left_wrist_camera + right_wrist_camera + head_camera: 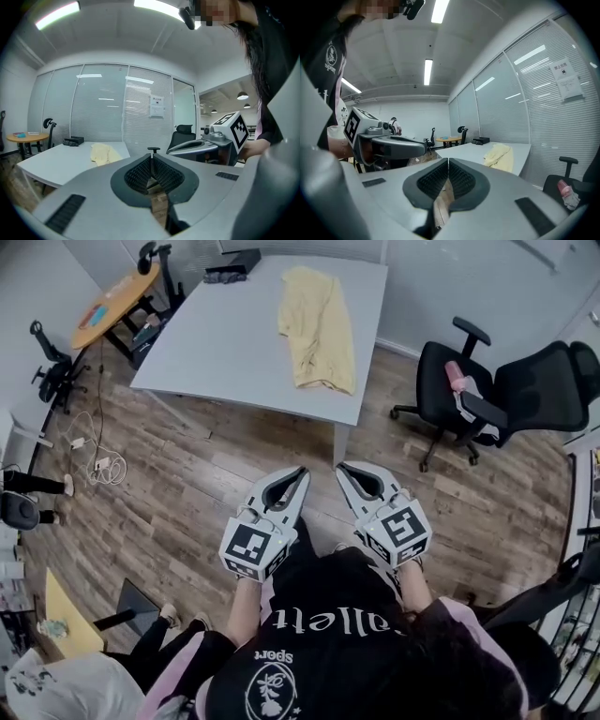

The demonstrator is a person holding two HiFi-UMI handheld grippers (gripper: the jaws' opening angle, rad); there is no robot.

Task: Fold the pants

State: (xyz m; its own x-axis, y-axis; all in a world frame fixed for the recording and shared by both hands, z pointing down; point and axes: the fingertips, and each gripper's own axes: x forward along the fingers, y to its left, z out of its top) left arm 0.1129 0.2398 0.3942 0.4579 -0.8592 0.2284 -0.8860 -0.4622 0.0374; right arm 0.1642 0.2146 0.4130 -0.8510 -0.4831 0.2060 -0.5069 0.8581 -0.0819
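Pale yellow pants (317,326) lie roughly lengthwise on the grey table (225,343), toward its right side. They show small and far off as the pants (104,153) in the left gripper view, and as the pants (499,155) in the right gripper view. My left gripper (302,471) and right gripper (341,466) hover side by side over the wood floor, well short of the table's near edge. Both are shut with nothing between their jaws. The left gripper (151,155) and right gripper (448,159) point slightly downward toward the table.
A black office chair (469,390) with a pink item on its seat stands right of the table. A round orange table (117,301) and a black box (232,266) are at the far left. Cables (94,460) lie on the floor at left.
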